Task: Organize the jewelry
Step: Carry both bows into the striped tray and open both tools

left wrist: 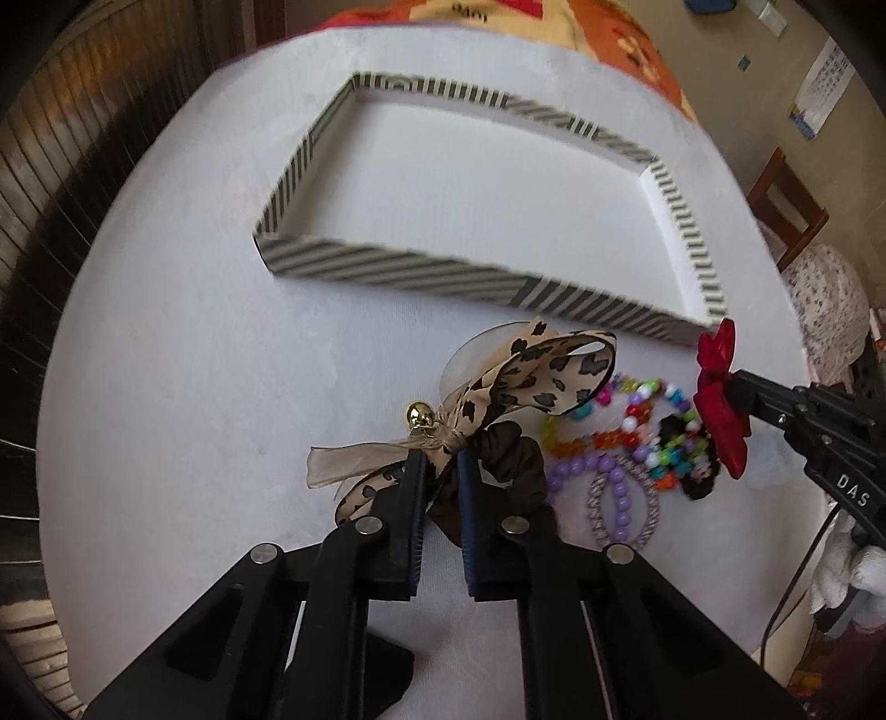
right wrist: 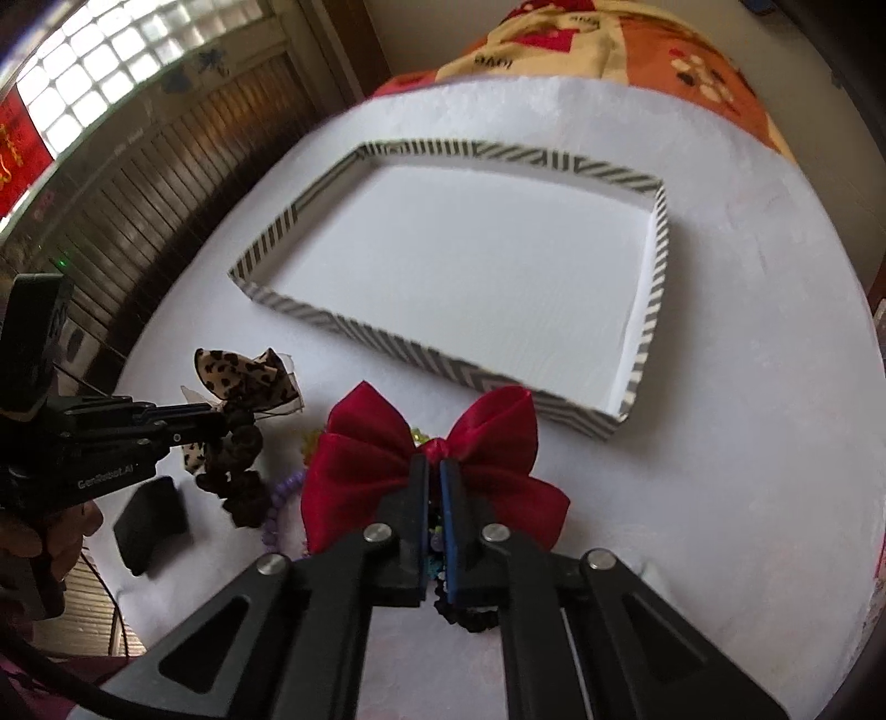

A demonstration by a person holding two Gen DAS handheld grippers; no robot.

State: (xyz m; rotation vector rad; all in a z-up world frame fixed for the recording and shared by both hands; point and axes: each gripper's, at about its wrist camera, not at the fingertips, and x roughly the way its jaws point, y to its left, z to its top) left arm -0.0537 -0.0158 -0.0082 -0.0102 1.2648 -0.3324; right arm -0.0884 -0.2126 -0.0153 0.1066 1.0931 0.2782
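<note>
My left gripper point(left wrist: 442, 457) is shut on the knot of a leopard-print bow point(left wrist: 531, 374) with a gold bell point(left wrist: 419, 414) and a brown scrunchie point(left wrist: 512, 459); it also shows in the right wrist view point(right wrist: 221, 421), holding the bow point(right wrist: 243, 376) above the table. My right gripper point(right wrist: 434, 462) is shut on the centre of a red satin bow point(right wrist: 432, 471), which is also seen in the left wrist view point(left wrist: 720, 404). A striped, empty shallow box point(left wrist: 470, 282) point(right wrist: 421, 354) lies beyond both. Colourful bead bracelets point(left wrist: 637, 426) lie between the grippers.
A purple bead bracelet point(left wrist: 614, 487) and a glittery hair ring point(left wrist: 648, 509) lie on the white round table point(left wrist: 194, 387). A black block point(right wrist: 149, 523) sits near the table's left edge. A wooden chair point(left wrist: 786, 205) stands at the right, a patterned blanket point(right wrist: 637, 39) behind.
</note>
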